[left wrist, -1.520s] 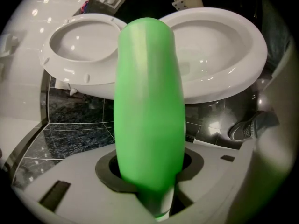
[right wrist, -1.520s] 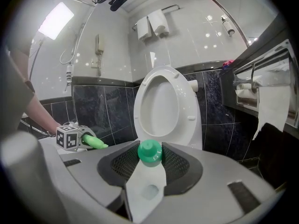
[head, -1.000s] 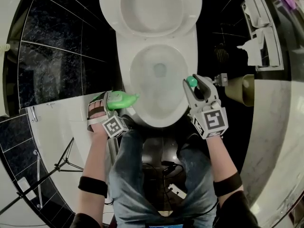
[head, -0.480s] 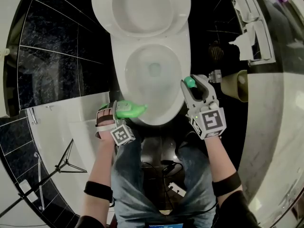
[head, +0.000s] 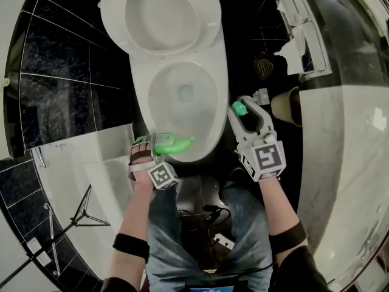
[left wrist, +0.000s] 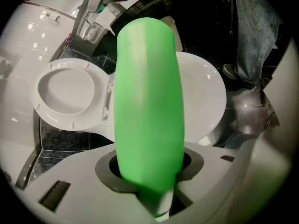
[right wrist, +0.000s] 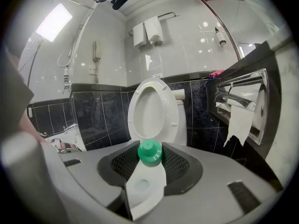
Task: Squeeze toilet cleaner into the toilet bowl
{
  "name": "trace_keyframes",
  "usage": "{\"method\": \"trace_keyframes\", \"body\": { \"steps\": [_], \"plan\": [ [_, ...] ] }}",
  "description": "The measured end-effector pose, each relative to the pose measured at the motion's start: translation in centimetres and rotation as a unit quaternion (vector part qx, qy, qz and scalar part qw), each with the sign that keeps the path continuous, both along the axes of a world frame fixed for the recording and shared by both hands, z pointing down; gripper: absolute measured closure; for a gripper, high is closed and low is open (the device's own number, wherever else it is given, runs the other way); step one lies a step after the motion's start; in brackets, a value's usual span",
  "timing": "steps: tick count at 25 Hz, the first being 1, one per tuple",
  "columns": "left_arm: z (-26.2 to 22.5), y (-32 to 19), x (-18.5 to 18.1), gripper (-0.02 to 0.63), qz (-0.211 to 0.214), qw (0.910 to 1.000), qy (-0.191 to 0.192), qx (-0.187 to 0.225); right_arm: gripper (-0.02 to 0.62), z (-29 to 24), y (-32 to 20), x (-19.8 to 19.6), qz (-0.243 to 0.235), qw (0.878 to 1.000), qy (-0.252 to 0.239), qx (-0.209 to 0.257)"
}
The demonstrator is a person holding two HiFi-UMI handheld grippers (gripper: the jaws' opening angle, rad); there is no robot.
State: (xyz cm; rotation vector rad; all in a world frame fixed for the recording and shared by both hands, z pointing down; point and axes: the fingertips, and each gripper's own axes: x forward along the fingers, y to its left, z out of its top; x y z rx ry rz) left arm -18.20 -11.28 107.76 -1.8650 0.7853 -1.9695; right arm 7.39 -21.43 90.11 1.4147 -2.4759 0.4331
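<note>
Clamping the green cleaner bottle (head: 176, 143) in the left gripper (head: 152, 145), pointing its nozzle over the near rim of the toilet bowl (head: 141, 96). Pinching the green cap (head: 239, 108) in the right gripper (head: 243, 111) - hovering just beside the bowl's right edge, facing the raised seat (head: 158, 41) beyond.
</note>
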Motion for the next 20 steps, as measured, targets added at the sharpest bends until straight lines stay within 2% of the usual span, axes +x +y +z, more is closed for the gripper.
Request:
{"method": "trace_keyframes", "body": {
  "steps": [4, 7, 11, 15, 20],
  "plan": [
    [-0.5, -0.8, 1.4, 0.416, -0.010, 0.9999, 0.012, -0.003, 0.446, -0.8, 0.1, 1.1, 0.008, 1.000, 0.000, 0.000],
    [-0.2, -1.3, 1.3, 0.416, -0.016, 0.9999, 0.006, -0.001, 0.446, -1.4, 0.1, 1.8, 0.013, 1.000, -0.002, 0.000],
    [-1.2, -2.5, 2.1, 0.416, -0.033, 0.9990, 0.030, 0.004, 0.446, -2.3, 0.1, 2.5, 0.018, 1.000, -0.003, -0.003],
    [-3.2, -3.5, 3.2, 0.416, -0.062, 0.9943, 0.087, 0.001, 0.446, -3.8, 0.0, 2.7, 0.019, 1.000, -0.002, -0.003],
    [-6.7, -3.9, 4.3, 0.414, -0.101, 0.9799, 0.171, -0.013, 0.446, -6.8, -0.2, 2.0, 0.011, 1.000, -0.004, 0.001]
  ]
}}
